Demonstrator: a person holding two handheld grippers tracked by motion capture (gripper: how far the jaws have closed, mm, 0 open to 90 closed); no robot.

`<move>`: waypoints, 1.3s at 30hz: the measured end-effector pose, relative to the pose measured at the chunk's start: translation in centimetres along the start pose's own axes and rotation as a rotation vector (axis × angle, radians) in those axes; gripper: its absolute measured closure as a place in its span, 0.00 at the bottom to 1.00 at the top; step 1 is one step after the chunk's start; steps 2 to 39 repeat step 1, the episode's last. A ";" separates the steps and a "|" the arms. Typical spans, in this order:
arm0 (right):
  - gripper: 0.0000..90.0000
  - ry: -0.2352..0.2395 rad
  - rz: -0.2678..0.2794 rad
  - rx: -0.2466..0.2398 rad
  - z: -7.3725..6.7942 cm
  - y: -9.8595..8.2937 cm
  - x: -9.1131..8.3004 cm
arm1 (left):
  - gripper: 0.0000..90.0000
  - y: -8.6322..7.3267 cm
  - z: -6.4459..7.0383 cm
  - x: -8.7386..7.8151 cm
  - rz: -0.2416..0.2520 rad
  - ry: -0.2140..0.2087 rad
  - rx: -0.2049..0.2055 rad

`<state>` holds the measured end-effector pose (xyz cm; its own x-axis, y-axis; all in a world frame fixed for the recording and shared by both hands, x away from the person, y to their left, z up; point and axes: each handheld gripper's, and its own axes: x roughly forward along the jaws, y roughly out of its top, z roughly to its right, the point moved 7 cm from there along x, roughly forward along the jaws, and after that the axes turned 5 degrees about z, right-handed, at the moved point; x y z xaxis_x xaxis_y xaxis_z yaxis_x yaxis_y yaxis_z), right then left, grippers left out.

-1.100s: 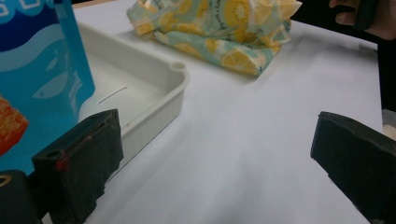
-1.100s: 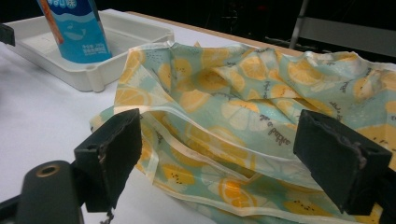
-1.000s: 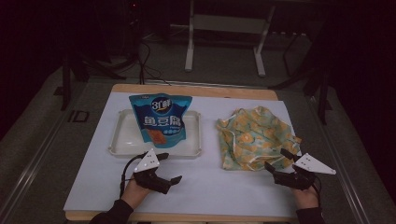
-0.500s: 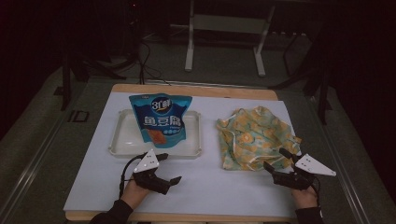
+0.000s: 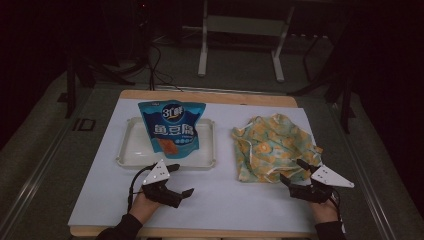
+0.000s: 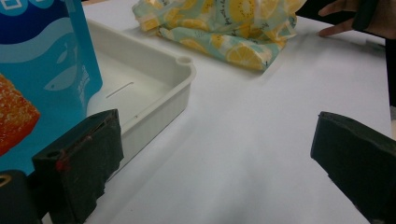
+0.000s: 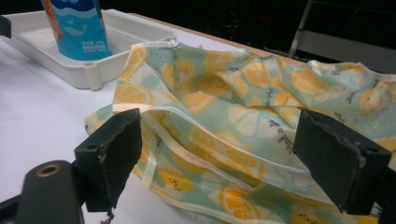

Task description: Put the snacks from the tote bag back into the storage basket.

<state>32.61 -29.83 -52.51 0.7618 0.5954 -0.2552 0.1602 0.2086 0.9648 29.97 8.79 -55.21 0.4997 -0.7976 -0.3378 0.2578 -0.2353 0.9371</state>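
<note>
A white tray (image 5: 131,150) sits on the left half of the white table cover (image 5: 220,200), and in it stands a blue snack bag (image 5: 171,127), upright and leaning slightly back, its base on the tray floor toward the near side; the rest of the tray floor is bare (a thin slot mark shows on it in the left gripper view). In that view the bag (image 6: 42,70) fills the upper left, with an orange picture on its front, and the tray's near corner (image 6: 180,79) with a small round boss lies just past it. To the right of the tray, apart from it, a crumpled cloth (image 5: 272,145) printed with yellow lemon slices on pale green lies flat on the cover. The left gripper (image 5: 181,180) rests on the cover just in front of the tray's near rim, held by the left hand (image 5: 145,205), its jaws spread wide with nothing between them; one jaw stands close beside the tray wall. The right gripper (image 5: 295,172) is at the near right corner of the cloth, held by the right hand (image 5: 324,210), its jaws also wide apart. In the right gripper view the cloth (image 7: 224,126) lies between and beyond the two jaws, not pinched, with the tray (image 7: 88,70) and bag (image 7: 77,28) farther off at upper left.
</note>
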 end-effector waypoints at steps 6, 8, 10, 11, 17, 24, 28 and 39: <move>0.17 0.000 -0.002 -0.002 0.0 0.0 0.0 | 0.03 0.0 0.0 0.0 0.000 0.000 0.000; 0.17 0.000 -0.002 -0.002 0.0 0.0 0.0 | 0.03 0.0 0.0 0.0 0.000 0.000 0.000; 0.17 0.000 -0.002 -0.002 0.0 0.0 0.0 | 0.03 0.0 0.0 0.0 0.000 0.000 0.000; 0.17 0.000 -0.002 -0.002 0.0 0.0 0.0 | 0.03 0.0 0.0 0.0 0.000 0.000 0.000; 0.17 0.000 -0.002 -0.002 0.0 0.0 0.0 | 0.03 0.0 0.0 0.0 0.000 0.000 0.000; 0.17 0.000 -0.002 -0.002 0.0 0.0 0.0 | 0.03 0.0 0.0 0.0 0.000 0.000 0.000; 0.17 0.000 -0.002 -0.002 0.0 0.0 0.0 | 0.03 0.0 0.0 0.0 0.000 0.000 0.000; 0.17 0.000 -0.002 -0.002 0.0 0.0 0.0 | 0.03 0.0 0.0 0.0 0.000 0.000 0.000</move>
